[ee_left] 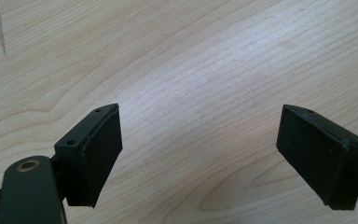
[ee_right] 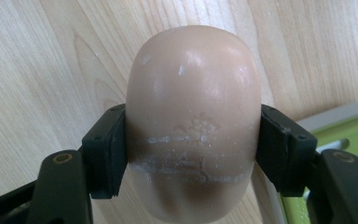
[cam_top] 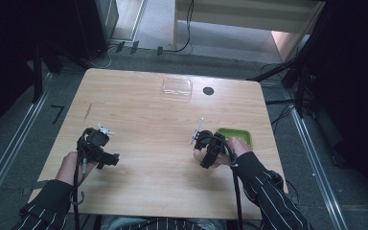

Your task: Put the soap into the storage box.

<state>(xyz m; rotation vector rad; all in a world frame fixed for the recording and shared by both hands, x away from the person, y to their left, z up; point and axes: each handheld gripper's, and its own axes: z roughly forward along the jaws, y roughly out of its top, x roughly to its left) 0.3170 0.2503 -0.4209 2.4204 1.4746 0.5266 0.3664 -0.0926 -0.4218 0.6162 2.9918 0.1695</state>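
Right hand-held gripper clamped on beige soap bar, above table at right, just left of green tray. Left hand-held gripper wide open, nothing between jaws, near-left over bare wood.

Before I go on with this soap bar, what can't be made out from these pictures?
- Soap bar: its near end runs off the bottom edge of the right gripper view; in the high view the right gripper hides it.
- Green tray: inside partly covered by the right hand; contents unclear.
- Dark round spot by the clear container: too small to identify.
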